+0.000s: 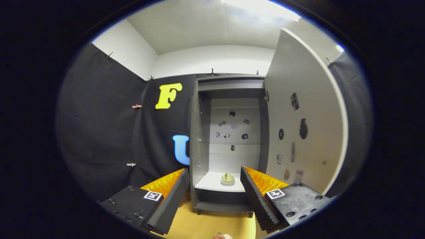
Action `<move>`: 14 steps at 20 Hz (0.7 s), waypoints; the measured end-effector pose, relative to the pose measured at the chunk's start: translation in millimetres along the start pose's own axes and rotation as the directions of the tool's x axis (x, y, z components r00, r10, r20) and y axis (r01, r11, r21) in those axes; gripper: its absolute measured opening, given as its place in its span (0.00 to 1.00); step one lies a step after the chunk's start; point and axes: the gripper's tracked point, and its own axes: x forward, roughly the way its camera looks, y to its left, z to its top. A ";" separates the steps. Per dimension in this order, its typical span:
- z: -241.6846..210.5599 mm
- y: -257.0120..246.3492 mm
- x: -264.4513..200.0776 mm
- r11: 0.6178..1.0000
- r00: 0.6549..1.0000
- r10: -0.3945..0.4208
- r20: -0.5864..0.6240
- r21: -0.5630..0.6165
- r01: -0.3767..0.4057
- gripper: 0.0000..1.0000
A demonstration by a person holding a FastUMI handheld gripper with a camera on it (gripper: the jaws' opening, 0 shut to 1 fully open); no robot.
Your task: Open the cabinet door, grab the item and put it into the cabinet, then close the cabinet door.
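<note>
We note black cloth (99,132) draped over the booth's walls and clipped along its top edge. Above it we see white wall (212,61) and a white ceiling (199,26) with a bright light panel (262,8). Below lies a light wooden floor (209,225).

Obscured and indeterminate items, claw view

The small greenish item (228,178) on the cabinet (199,139) shelf is too small for its kind to be determined. The marks on the cabinet's back wall and on the open door (308,99) are too small to be identified. The cabinet's lower front corners are partly covered by the spread fingers (174,199) of the claw (215,177). A pale object (223,236) on the tabletop (212,222) is cut off at the bottom edge.
</note>
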 end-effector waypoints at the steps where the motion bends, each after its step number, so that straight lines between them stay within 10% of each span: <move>1: -0.8 -9.2 -22.3 0.999 1.000 0.015 -0.003 -0.031 -0.015 0.97; 4: -5.5 -62.0 -74.3 0.985 0.999 -0.044 -0.032 -0.169 0.038 0.97; 14: -18.1 -222.2 -138.9 0.970 0.967 -0.228 -0.113 -0.114 0.215 0.98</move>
